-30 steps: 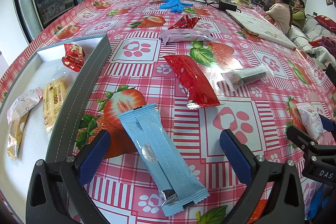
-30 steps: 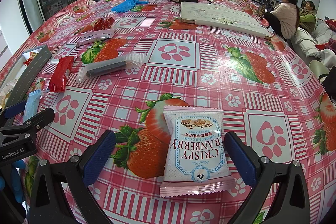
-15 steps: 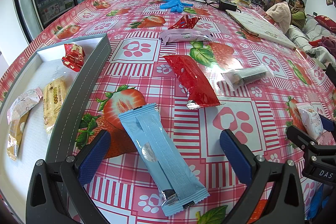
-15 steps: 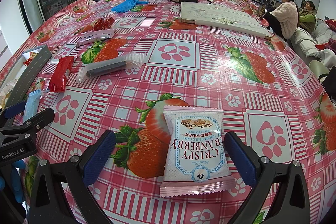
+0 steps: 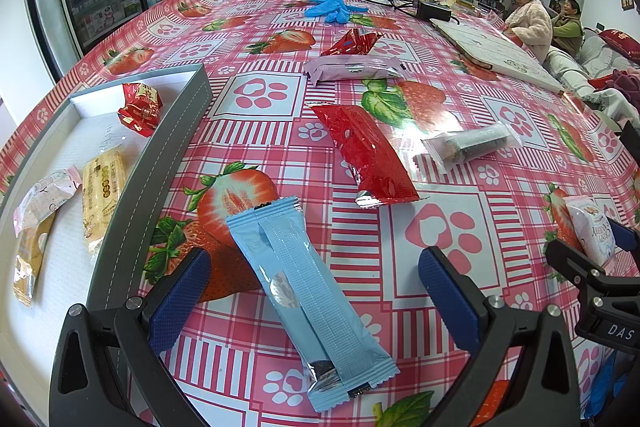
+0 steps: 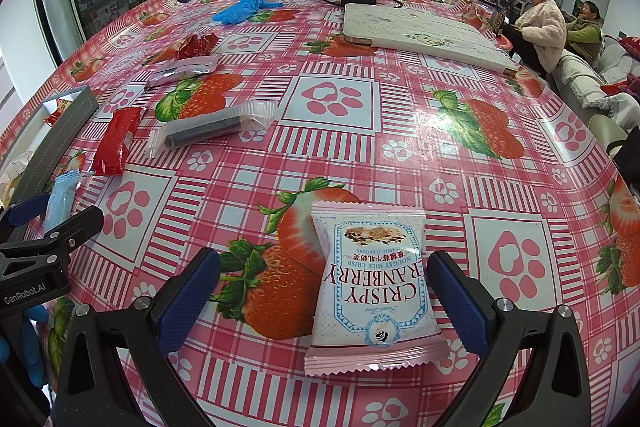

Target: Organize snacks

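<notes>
A long light-blue snack packet [image 5: 308,291] lies flat on the strawberry tablecloth between the fingers of my open left gripper [image 5: 316,291]. A pink-and-white cranberry nougat packet [image 6: 372,287] lies between the fingers of my open right gripper [image 6: 324,291]. Neither gripper touches its packet. At the left stands a grey-rimmed tray [image 5: 156,183] holding a red wrapped sweet [image 5: 140,107], a yellow bar [image 5: 102,195] and two pale packets. Further out lie a red packet [image 5: 368,159], a clear packet with a dark bar [image 5: 468,145], a lilac packet [image 5: 352,69] and a small red wrapper [image 5: 354,41].
Blue gloves [image 5: 330,5] and a black box with cables [image 5: 434,11] sit at the far end of the table. A flat white board [image 6: 424,35] lies at the right rear. Two people [image 6: 546,27] sit beyond the table's right edge. Glass cabinets line the left wall.
</notes>
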